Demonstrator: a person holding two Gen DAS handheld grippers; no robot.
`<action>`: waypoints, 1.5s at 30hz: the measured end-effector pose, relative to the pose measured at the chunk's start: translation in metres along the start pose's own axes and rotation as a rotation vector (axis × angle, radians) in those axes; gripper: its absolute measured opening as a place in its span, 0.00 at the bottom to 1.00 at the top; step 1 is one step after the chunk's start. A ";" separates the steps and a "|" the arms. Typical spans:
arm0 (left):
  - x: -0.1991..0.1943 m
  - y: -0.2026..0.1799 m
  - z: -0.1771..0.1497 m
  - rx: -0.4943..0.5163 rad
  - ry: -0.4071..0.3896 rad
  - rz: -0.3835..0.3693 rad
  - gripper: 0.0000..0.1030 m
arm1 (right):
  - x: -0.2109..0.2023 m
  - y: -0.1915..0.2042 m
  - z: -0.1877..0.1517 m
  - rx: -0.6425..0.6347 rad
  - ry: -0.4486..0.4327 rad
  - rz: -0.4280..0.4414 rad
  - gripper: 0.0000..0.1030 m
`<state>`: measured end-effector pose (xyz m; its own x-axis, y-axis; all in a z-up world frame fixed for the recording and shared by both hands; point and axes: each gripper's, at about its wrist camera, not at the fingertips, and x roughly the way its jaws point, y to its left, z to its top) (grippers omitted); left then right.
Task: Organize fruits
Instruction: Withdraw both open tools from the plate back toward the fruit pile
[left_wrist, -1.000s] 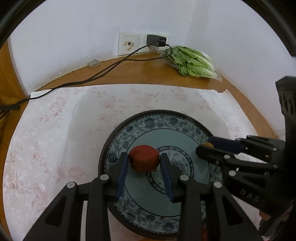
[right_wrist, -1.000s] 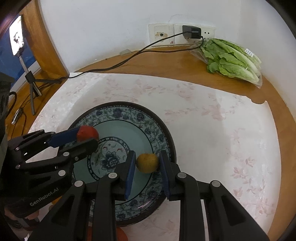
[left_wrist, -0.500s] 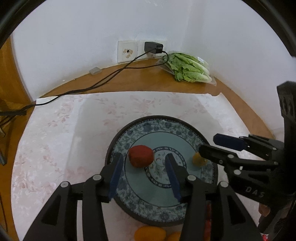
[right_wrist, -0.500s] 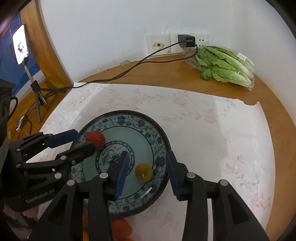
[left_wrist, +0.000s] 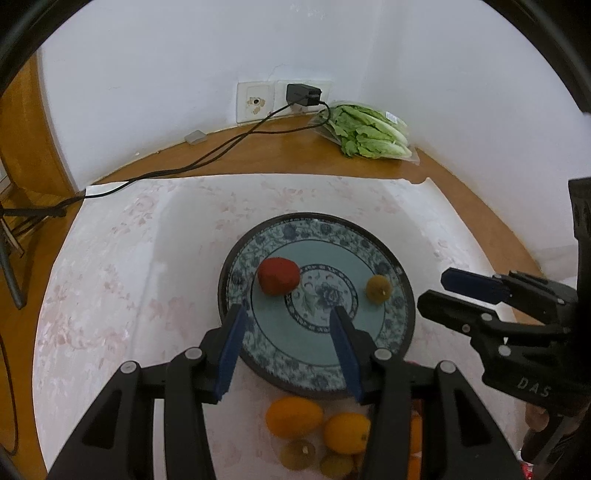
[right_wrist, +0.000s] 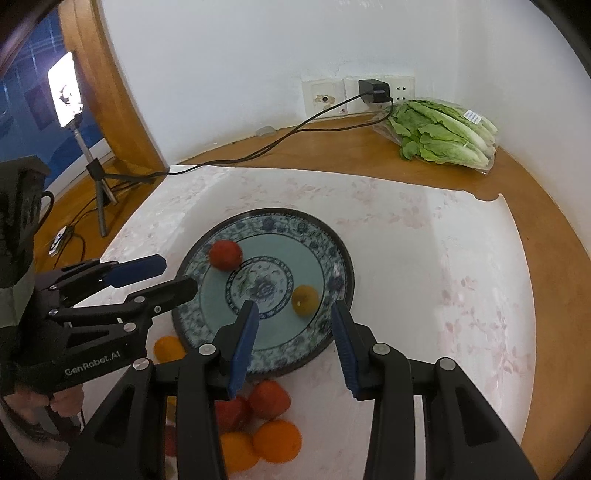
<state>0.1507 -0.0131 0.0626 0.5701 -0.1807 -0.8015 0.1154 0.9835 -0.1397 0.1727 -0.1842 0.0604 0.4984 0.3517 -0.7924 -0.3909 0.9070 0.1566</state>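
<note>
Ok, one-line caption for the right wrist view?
Right gripper open above the patterned plate, holding a red fruit and a yellow fruit.

Two fruits lie on the one blue patterned plate (left_wrist: 400, 291) ahead of the fingertips: one red fruit (left_wrist: 277, 276) and one small yellow-green fruit (left_wrist: 378, 289). Nearer than the plate, under and between the tool's arms, lies a loose heap: the left wrist view shows two oranges (left_wrist: 294, 416) and two small yellow-green fruits (left_wrist: 297, 455), while the right wrist view shows at least three oranges (right_wrist: 276, 440) and two red fruits (right_wrist: 269, 399) there; part of the heap is hidden, so its full count cannot be told. Far ahead, one bag of lettuce (left_wrist: 369, 131) lies by the wall.
</note>
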 end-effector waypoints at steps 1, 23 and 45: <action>-0.003 0.000 -0.002 -0.002 0.000 0.000 0.49 | -0.002 0.001 -0.001 0.000 -0.001 0.000 0.41; -0.019 0.012 -0.042 -0.044 0.045 -0.004 0.51 | -0.023 0.001 -0.048 0.065 0.029 -0.008 0.41; -0.005 0.003 -0.058 -0.046 0.085 -0.013 0.52 | -0.010 -0.009 -0.084 0.151 0.103 0.041 0.41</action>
<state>0.1009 -0.0086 0.0321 0.4977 -0.1935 -0.8455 0.0836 0.9810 -0.1753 0.1060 -0.2150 0.0172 0.3996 0.3703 -0.8386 -0.2851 0.9196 0.2703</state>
